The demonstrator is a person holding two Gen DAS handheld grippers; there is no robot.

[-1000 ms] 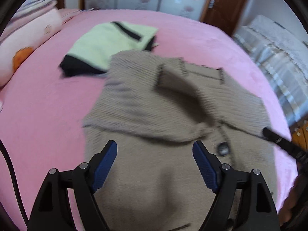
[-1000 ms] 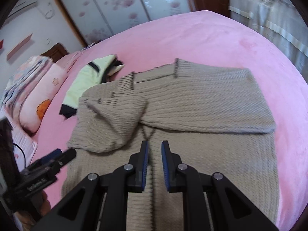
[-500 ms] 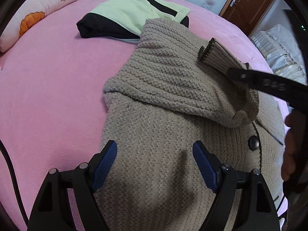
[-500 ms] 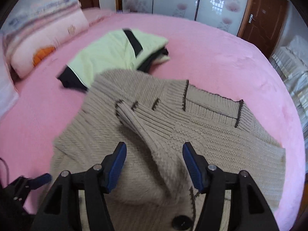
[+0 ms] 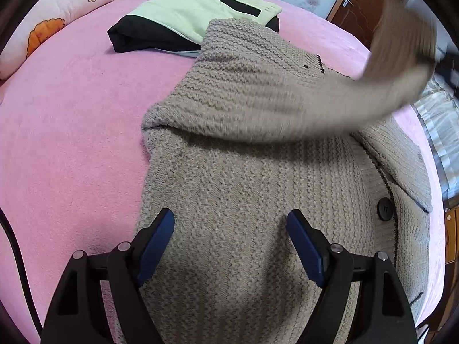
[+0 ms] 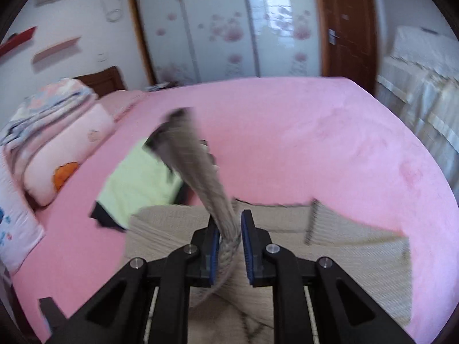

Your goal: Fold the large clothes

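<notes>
On pink bed (image 5: 71, 132): beige knit cardigan (image 5: 243, 189) lies spread, body flat, no fold finished. Right tongs (image 6: 230, 246) have just closed, clamped on sleeve (image 6: 200, 177), sleeve lifted clear of body. Left tongs (image 5: 231, 246) apart, empty, over lower body. Folded green-black garment (image 5: 186, 20) beside. Remaining: both sleeves in, body folds.

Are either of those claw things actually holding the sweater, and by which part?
The right hand-held gripper has just closed on the beige knit cardigan, pinching its sleeve. The left hand-held gripper is open, holding nothing.
</notes>
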